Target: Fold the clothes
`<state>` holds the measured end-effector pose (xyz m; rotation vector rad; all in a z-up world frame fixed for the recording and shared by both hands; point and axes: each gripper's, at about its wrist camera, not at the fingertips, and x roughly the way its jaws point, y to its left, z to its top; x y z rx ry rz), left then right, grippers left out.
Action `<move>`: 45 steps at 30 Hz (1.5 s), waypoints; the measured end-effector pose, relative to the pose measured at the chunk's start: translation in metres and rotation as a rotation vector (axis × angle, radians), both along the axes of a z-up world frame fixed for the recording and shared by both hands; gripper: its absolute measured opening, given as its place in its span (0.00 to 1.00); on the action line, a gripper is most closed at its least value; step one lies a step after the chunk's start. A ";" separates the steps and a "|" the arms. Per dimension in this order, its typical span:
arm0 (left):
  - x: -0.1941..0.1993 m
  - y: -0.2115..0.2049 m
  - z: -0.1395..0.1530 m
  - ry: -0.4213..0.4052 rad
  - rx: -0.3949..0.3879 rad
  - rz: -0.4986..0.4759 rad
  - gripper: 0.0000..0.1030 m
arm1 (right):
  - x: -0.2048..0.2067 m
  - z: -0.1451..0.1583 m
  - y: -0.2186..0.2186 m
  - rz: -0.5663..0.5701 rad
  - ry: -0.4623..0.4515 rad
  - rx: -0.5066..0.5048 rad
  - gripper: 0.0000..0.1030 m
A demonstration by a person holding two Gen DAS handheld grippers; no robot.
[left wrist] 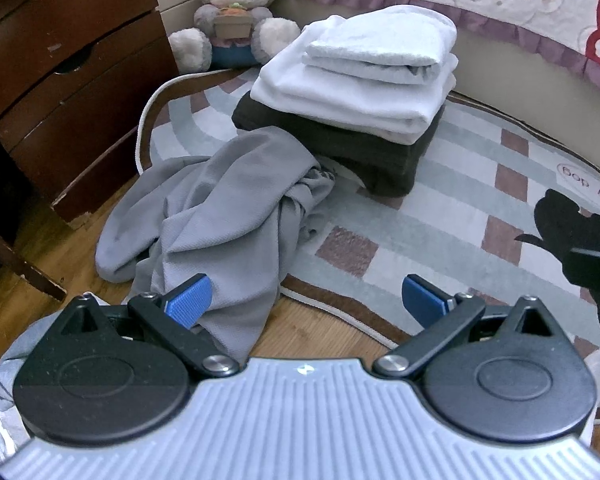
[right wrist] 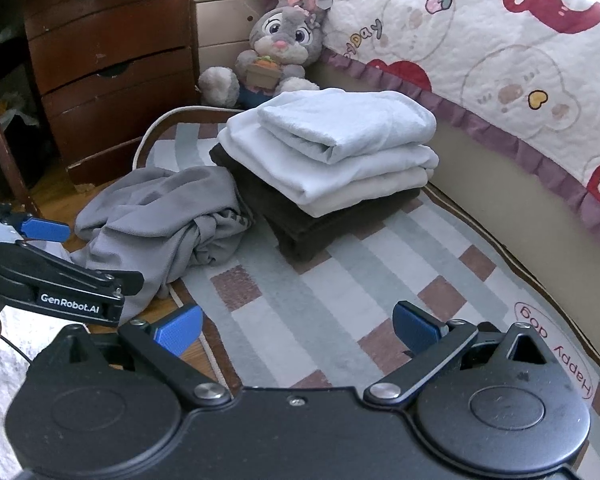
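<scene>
While both jaws stand spread and empty, left gripper (left wrist: pixel 306 300) hovers just short of the crumpled grey garment (left wrist: pixel 220 216), right gripper (right wrist: pixel 298 330) over bare rug (right wrist: pixel 340 280), folded stack (left wrist: pixel 352 92) beyond, presumably kept aside.

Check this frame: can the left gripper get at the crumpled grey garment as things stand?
Probably yes. The left gripper is open, and the grey garment lies crumpled just ahead of it, already beside its left pad, with nothing between them. The folded stack sits behind.
</scene>
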<state>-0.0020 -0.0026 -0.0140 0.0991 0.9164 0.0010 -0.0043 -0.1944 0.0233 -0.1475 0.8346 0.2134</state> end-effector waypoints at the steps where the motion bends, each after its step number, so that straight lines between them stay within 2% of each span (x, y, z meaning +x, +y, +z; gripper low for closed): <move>1: 0.000 0.000 -0.001 0.001 0.000 0.000 1.00 | 0.000 0.000 0.000 0.000 0.001 0.000 1.00; 28: 0.007 0.010 0.002 0.027 -0.011 -0.009 1.00 | 0.005 -0.006 0.006 0.000 0.024 0.002 1.00; 41: 0.016 0.029 -0.014 0.057 -0.038 0.019 1.00 | 0.017 -0.015 0.021 0.012 0.050 0.006 1.00; 45: 0.020 0.045 -0.024 0.029 -0.022 0.052 1.00 | 0.023 -0.022 0.027 0.019 0.062 0.026 1.00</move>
